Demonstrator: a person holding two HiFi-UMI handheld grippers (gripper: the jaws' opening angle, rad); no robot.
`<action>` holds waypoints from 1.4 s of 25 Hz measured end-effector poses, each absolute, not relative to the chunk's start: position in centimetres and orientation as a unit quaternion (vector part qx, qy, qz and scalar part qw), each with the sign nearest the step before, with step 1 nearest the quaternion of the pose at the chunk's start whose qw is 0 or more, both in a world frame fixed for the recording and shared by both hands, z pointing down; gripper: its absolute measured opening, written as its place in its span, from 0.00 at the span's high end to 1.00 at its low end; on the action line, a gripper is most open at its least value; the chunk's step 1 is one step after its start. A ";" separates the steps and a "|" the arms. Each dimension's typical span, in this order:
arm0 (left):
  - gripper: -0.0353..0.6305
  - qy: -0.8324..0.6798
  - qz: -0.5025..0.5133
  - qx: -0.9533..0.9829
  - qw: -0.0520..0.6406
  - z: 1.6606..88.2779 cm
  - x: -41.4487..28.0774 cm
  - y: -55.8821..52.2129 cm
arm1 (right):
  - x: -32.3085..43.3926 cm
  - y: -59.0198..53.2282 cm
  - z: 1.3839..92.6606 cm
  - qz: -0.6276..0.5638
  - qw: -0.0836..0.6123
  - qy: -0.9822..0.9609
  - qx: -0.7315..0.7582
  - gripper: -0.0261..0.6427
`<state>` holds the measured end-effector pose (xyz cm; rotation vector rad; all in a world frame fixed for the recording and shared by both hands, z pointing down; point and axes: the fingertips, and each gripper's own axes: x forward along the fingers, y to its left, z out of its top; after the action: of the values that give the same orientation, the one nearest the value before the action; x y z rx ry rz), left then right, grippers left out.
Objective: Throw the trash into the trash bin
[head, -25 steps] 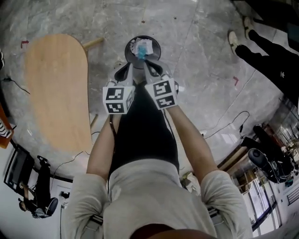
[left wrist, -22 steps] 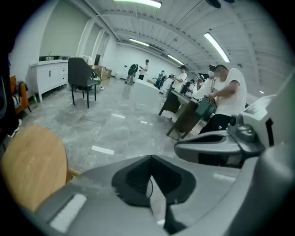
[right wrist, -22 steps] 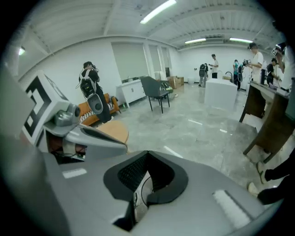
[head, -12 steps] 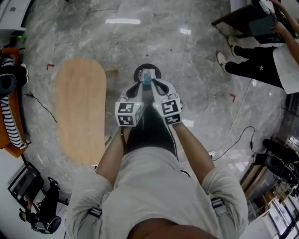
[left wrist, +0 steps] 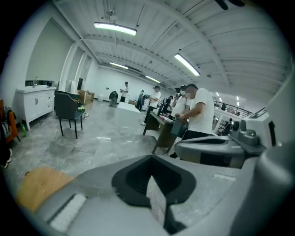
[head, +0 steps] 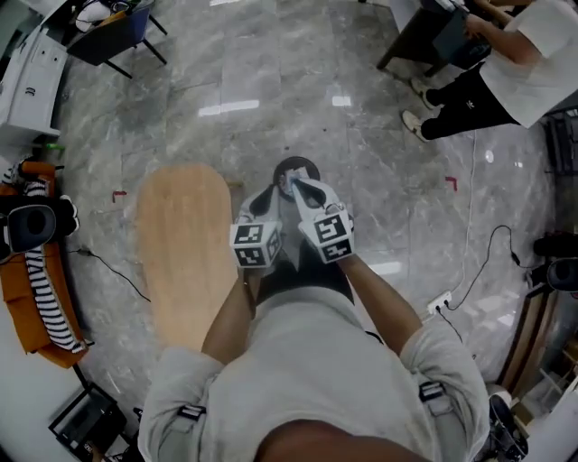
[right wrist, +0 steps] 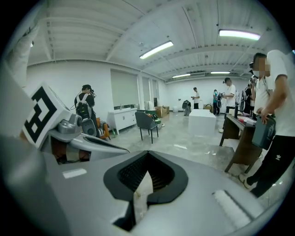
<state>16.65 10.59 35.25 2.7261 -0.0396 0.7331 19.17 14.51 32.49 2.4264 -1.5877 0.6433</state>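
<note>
A small round black trash bin (head: 307, 166) stands on the marble floor with white and blue trash (head: 289, 183) inside it. Both grippers hang side by side high above it in the head view, and their tips cover the bin's near rim. The left gripper (head: 269, 196) has its jaws together, and in the left gripper view (left wrist: 154, 179) only floor shows through the thin slit. The right gripper (head: 303, 188) also looks shut (right wrist: 144, 179); a pale sliver shows in its slit and I cannot tell what it is. Neither gripper holds anything that I can see.
A long oval wooden table (head: 185, 253) lies left of the bin. People (head: 492, 77) stand at a dark desk (head: 424, 27) at the far right. A cable (head: 470, 271) runs across the floor on the right. An orange seat (head: 36, 280) is at the left edge.
Both grippers have risen well above the bin, which now looks smaller and farther below. More of the room has come into the head view. The jaws have stayed together.
</note>
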 end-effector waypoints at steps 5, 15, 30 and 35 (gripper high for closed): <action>0.92 0.007 0.222 0.963 0.153 32.0 12.6 10.6 | 15.4 14.5 28.9 0.179 0.080 -0.506 0.840 0.95; 0.92 0.031 0.168 0.976 0.136 26.9 10.0 13.3 | 12.4 17.7 23.0 0.101 0.089 -0.488 0.862 0.95; 0.92 0.022 0.111 0.986 0.123 22.8 11.0 21.3 | 13.2 26.8 18.4 0.047 0.061 -0.471 0.879 0.95; 0.92 0.029 0.103 0.988 0.110 21.9 12.2 24.0 | 14.2 29.8 17.5 0.033 0.055 -0.466 0.883 0.95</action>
<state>12.17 23.97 21.94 2.9040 0.0864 0.3020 14.20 29.79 17.51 2.6792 -1.4131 0.1007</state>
